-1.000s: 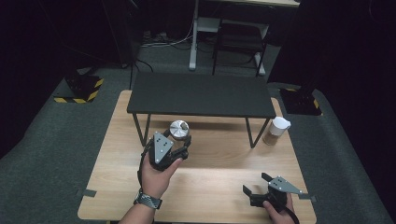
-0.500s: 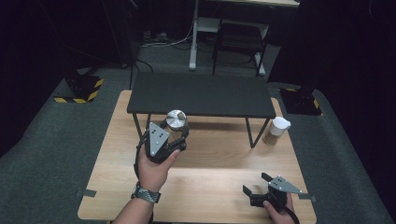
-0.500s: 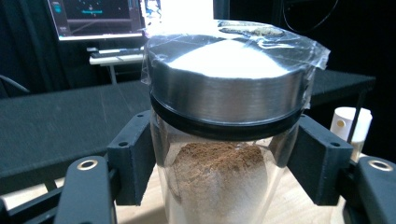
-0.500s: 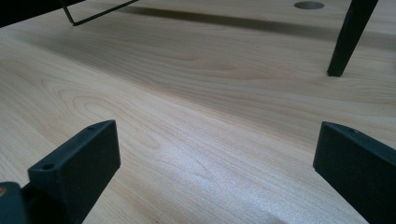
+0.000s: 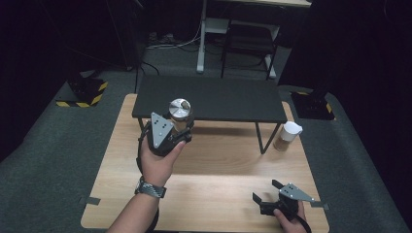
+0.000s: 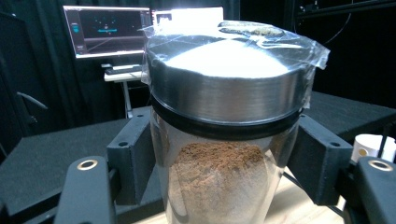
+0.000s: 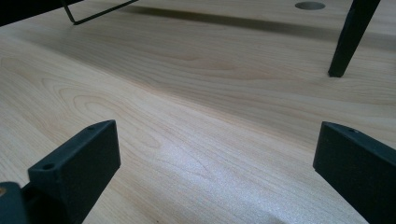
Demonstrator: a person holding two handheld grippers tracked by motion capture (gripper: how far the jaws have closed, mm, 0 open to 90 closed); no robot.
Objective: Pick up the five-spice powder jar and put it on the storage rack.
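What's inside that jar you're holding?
The jar holds brown powder, filling the lower part. Its metal lid, wrapped in clear film, hides the top.

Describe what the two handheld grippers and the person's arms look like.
Both the left gripper and right gripper are black with blocky square jaws, each topped by a grey three-cornered plate with small holes. A black cable trails from each. The forearms are bare of sleeves; the left wrist wears a patterned watchband.

Left hand-held gripper (image 5: 177,127): raised above the counter on an extended forearm, watch strap at the wrist, jaws pointing away from the person and clamped on a jar (image 6: 224,140) at both sides. Right hand-held gripper (image 5: 266,198): low at the near right, hand behind it, jaws spread wide, nothing between them.
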